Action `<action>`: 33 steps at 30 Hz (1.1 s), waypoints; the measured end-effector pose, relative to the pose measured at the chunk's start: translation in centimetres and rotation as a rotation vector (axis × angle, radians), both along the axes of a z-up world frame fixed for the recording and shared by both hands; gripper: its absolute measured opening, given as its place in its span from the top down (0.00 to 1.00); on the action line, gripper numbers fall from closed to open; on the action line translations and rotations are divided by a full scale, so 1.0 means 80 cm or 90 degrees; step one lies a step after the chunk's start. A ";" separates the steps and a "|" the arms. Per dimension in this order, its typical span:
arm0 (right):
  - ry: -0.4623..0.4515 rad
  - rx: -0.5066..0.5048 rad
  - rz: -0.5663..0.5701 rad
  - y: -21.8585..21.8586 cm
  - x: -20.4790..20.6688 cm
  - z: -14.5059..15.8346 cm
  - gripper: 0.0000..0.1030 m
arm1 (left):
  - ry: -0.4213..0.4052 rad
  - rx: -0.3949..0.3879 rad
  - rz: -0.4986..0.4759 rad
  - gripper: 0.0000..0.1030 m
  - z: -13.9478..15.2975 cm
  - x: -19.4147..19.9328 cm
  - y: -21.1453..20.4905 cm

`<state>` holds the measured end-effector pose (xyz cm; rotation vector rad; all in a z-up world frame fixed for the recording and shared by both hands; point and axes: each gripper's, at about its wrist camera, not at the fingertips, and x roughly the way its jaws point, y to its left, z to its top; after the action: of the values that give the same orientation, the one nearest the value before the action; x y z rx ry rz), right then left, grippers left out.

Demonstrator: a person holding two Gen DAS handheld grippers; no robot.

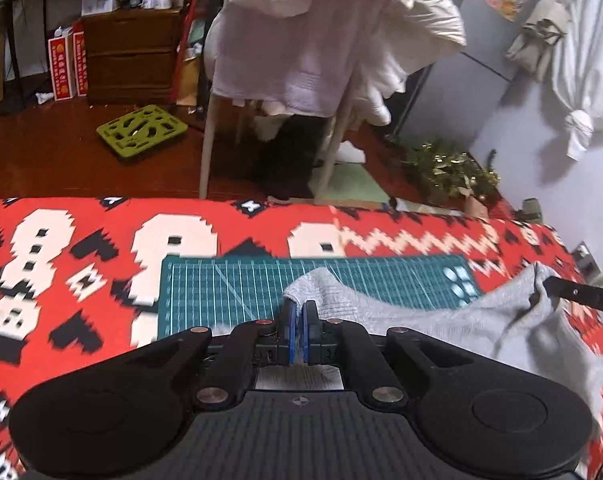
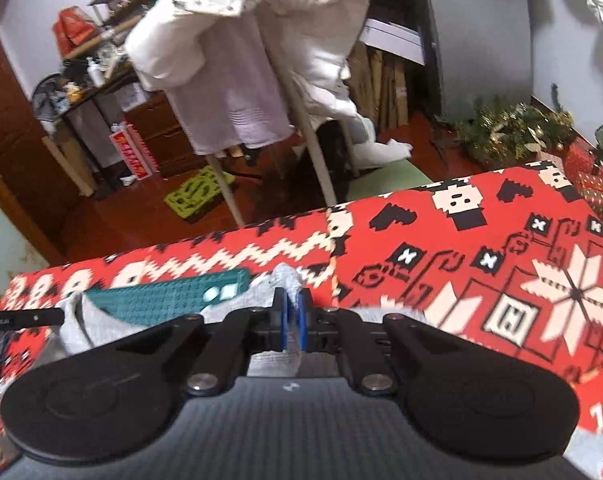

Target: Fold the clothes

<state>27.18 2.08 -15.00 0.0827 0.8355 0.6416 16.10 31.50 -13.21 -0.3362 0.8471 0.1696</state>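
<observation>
Both tongs are clamped on the grey garment (image 1: pixel 421 320): the left tongs (image 1: pixel 299 312) pinch a raised corner of it between blue pads (image 1: pixel 288 328), and the right tongs (image 2: pixel 291 300) pinch another corner the same way, pads pressed together with cloth poking out ahead of the tips. The garment sags between the two grips and trails back toward the person, part of it lying over the green mat (image 1: pixel 237 288), which sits just ahead of the left tongs and ahead-left of the right ones, on the red patterned cloth (image 2: pixel 481 260). From the left view the right tool's black arm (image 1: pixel 581 294) shows at the far right, with cloth bunched up against it. The step in hand looks like carrying a held edge over to make a fold. To do it well, keep both pinches firm and level with each other, hold the edge taut between them so the sag goes out, and move the two tools together at one pace. Lay the edge down square on the cloth below before letting go; releasing one side early would likely skew the fold. The blur suggests quick motion, so slowing near the laydown should help.
</observation>
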 end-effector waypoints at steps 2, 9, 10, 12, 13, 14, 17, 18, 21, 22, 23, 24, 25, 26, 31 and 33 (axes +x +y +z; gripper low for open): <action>0.005 -0.007 -0.011 0.012 0.017 -0.007 0.95 | 0.000 0.011 0.005 0.97 -0.004 0.015 0.000; -0.017 -0.049 -0.017 0.046 0.054 -0.024 0.95 | -0.004 0.048 0.019 0.97 -0.020 0.045 0.005; -0.017 -0.057 -0.019 0.048 0.057 -0.028 0.95 | 0.000 0.044 0.019 0.97 -0.024 0.047 0.007; -0.002 -0.062 -0.013 0.049 0.062 -0.038 0.94 | 0.000 0.035 0.011 0.96 -0.027 0.046 0.011; 0.000 -0.064 -0.011 0.049 0.063 -0.041 0.94 | -0.002 0.032 0.006 0.96 -0.026 0.044 0.013; 0.000 -0.059 -0.008 0.047 0.064 -0.041 0.93 | -0.004 0.028 0.002 0.94 -0.025 0.043 0.014; 0.002 -0.035 -0.008 0.038 0.065 -0.036 0.79 | -0.019 0.025 -0.006 0.88 -0.018 0.033 0.020; -0.002 -0.028 -0.008 0.033 0.065 -0.032 0.79 | -0.024 0.020 -0.007 0.84 -0.015 0.030 0.023; -0.009 -0.020 -0.005 0.016 0.065 -0.016 0.79 | -0.036 0.001 -0.011 0.74 -0.007 0.020 0.030; -0.011 -0.020 -0.006 0.007 0.064 -0.010 0.79 | -0.040 0.003 -0.013 0.73 -0.005 0.015 0.032; -0.014 -0.023 -0.007 -0.002 0.063 -0.004 0.78 | -0.041 0.007 -0.016 0.72 -0.002 0.011 0.033; -0.020 -0.031 -0.009 -0.015 0.061 0.003 0.78 | -0.041 0.012 -0.020 0.71 0.000 0.005 0.033; -0.023 -0.041 -0.014 -0.026 0.059 0.008 0.77 | -0.041 0.018 -0.024 0.71 0.003 -0.001 0.034; -0.027 -0.051 -0.019 -0.038 0.057 0.012 0.74 | -0.042 0.023 -0.029 0.71 0.004 -0.007 0.035; -0.035 -0.150 -0.047 -0.093 0.057 0.003 0.74 | -0.024 0.057 -0.041 0.71 0.003 -0.033 0.041; -0.026 -0.170 -0.052 -0.108 0.055 -0.005 0.74 | -0.014 0.050 -0.036 0.71 0.000 -0.041 0.047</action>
<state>31.57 -6.54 -15.41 -0.1370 0.8672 0.4488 12.82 35.24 -13.19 -0.2394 0.8243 0.1462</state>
